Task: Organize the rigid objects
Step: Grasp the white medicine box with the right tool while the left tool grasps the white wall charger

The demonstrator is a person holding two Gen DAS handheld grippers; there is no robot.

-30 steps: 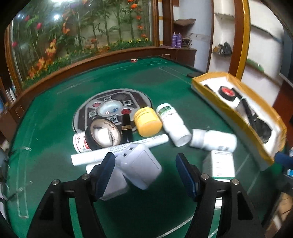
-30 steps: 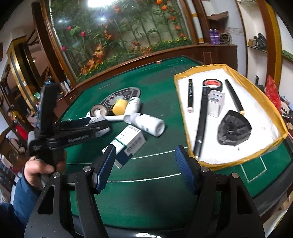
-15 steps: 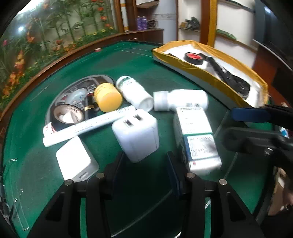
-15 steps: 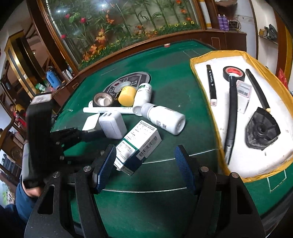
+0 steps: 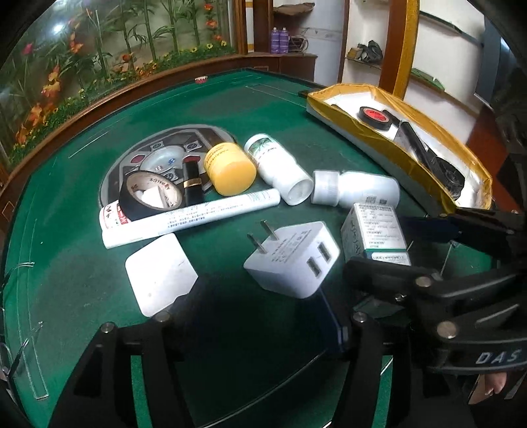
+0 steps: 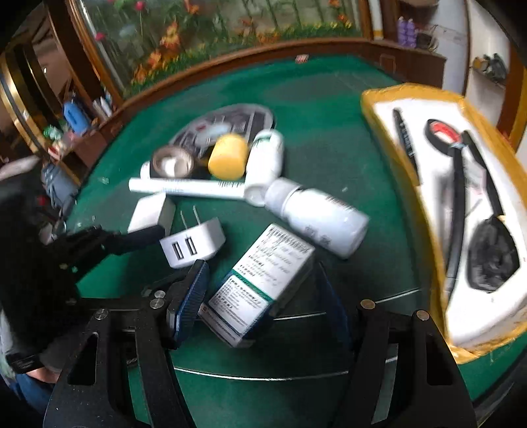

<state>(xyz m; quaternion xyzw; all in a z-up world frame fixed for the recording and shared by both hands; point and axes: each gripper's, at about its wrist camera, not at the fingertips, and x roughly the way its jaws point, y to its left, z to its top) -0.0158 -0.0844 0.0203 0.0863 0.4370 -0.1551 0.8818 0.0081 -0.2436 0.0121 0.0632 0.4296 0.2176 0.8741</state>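
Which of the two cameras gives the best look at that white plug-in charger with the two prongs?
The left wrist view. There the charger is sharp and unobstructed, with both prongs and both USB ports showing. The right wrist view shows the same charger, but smaller and motion-blurred, its near edge next to the blue pad of the tongs.

A green felt bench (image 5: pixel 138 108) with a curved wooden rim (image 5: pixel 98 98) stands before a glass-fronted display of artificial flowers and bamboo (image 5: pixel 108 42), with white walls (image 5: pixel 365 23) and wooden shelves (image 5: pixel 293 6) behind.

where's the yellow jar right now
In the left wrist view the yellow jar lies mid-table, between the lipstick and a white bottle.
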